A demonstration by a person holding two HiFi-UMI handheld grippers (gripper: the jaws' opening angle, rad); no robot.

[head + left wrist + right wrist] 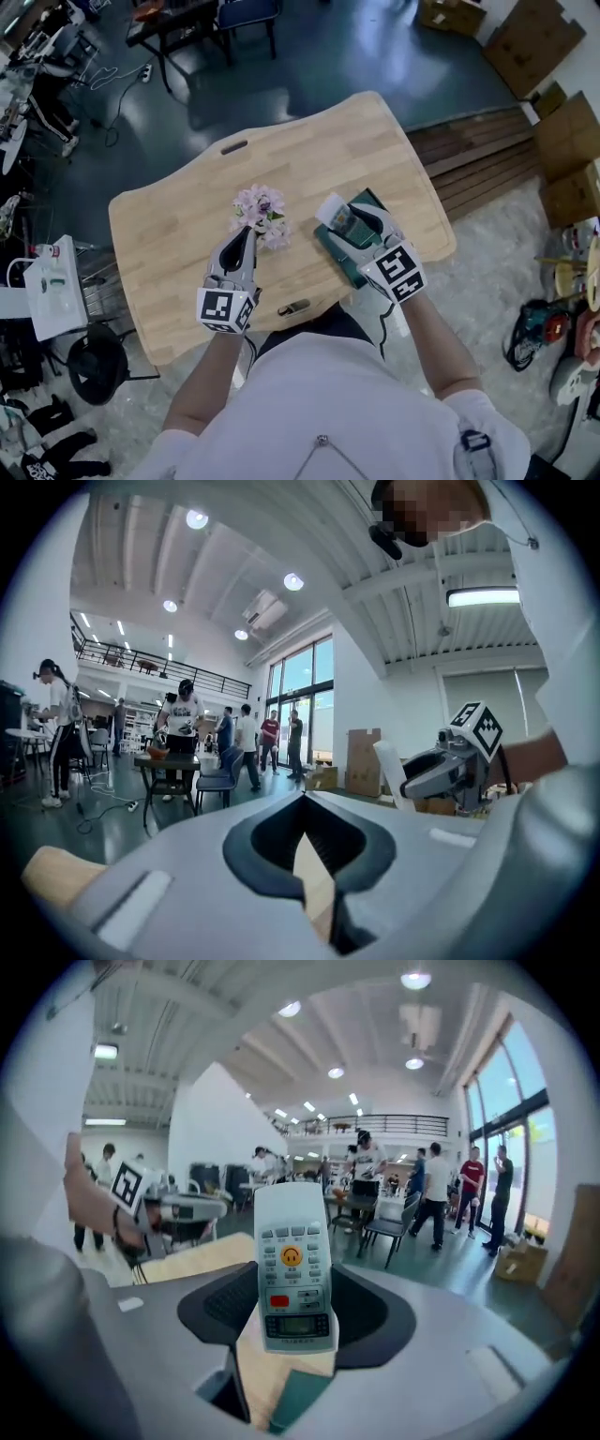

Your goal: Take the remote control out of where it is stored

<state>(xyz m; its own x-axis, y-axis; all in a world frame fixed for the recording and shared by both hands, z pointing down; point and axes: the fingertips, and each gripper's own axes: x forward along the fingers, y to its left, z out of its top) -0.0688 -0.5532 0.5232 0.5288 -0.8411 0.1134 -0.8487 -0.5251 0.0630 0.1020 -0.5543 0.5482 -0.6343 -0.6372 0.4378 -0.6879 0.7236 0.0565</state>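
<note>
A white remote control (330,208) with grey buttons and an orange one stands upright between the jaws of my right gripper (354,221), which is shut on its lower part. The right gripper view shows the remote (293,1269) face-on, lifted above the dark green storage box (347,255) on the wooden table (178,225). A corner of that box (298,1401) appears below the jaws. My left gripper (247,232) rests near the table's front. It is shut and empty, with its tips against a bunch of pink flowers (262,210).
The table's front edge runs just in front of both grippers. Past the far edge is dark floor with a black table and chair (246,19). Cardboard boxes (562,141) and wooden planks (487,159) lie to the right. Several people stand in the hall behind.
</note>
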